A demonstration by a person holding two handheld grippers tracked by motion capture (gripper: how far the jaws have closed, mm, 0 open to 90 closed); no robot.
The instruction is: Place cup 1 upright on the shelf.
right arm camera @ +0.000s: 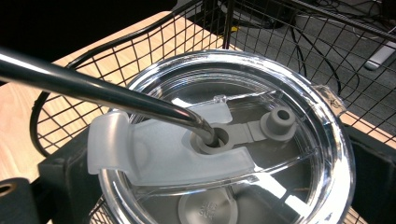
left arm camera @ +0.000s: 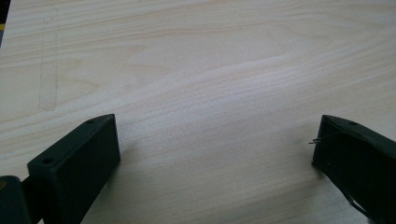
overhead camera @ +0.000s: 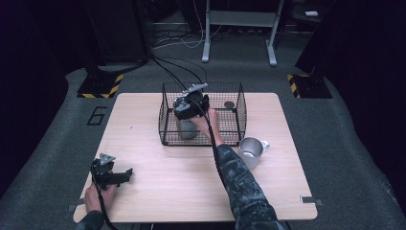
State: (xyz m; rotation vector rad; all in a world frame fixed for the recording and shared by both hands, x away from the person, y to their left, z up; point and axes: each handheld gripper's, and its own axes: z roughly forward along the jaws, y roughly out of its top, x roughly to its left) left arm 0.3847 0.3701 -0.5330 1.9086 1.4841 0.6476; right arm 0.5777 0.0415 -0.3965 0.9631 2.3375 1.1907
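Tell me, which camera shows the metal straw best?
The right gripper view: the straw runs close up through the clear lid into its hole. The high view hides it behind the right gripper; the left gripper view faces bare table.

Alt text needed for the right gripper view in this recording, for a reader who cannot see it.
Close view down onto a clear plastic tumbler lid with a metal straw through its centre hole, inside a black wire basket. The right tool has one black jaw at each side of the lid. The wooden table shows at the left.
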